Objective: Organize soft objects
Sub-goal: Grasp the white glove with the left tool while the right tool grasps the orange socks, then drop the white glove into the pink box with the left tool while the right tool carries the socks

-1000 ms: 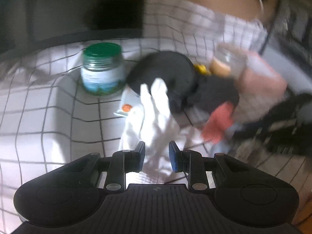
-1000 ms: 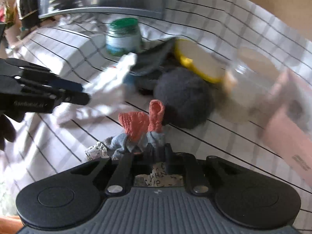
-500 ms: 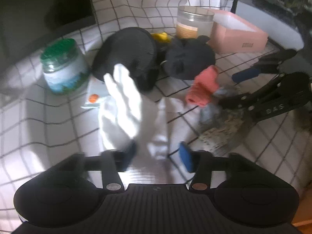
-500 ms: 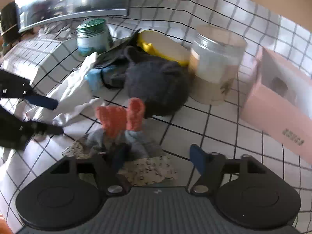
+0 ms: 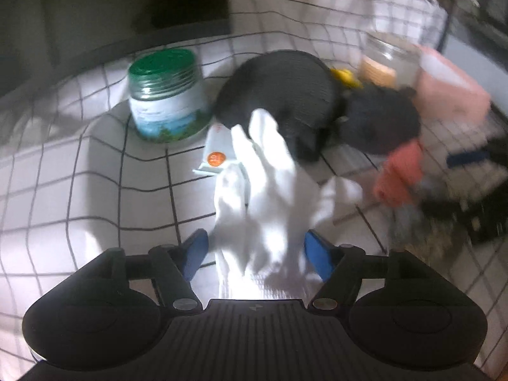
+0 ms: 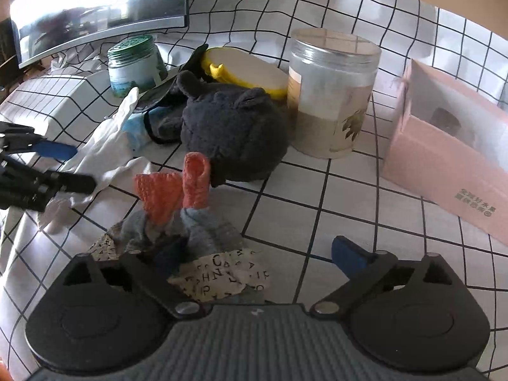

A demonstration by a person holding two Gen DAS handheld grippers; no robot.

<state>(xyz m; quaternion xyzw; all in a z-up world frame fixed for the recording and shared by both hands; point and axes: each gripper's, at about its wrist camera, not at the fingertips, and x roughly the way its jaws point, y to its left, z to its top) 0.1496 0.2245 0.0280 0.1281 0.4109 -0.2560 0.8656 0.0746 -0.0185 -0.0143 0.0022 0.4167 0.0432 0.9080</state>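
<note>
Both grippers have let go since a second ago! The left gripper (image 5: pixel 255 252), earlier pinched narrow, now gapes wide around the white glove (image 5: pixel 270 197) lying between its fingers. The right gripper (image 6: pixel 257 254) is spread wide too, with the orange-and-grey sock bundle (image 6: pixel 184 209) just beyond, near its left finger.

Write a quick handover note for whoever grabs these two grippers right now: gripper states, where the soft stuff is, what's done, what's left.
Left gripper: jaws open, straddling the white glove, not clamped.
Right gripper: jaws open over the orange-and-grey sock and letter-print cloth, gripping nothing.
Dark grey plush toy lies beside the clear jar; black cap behind the glove.
Done: nothing visibly sorted; the soft items lie loose on the checked tablecloth.
Left: probably close on the glove and the sock, then gather the plush toy and the cap.
</note>
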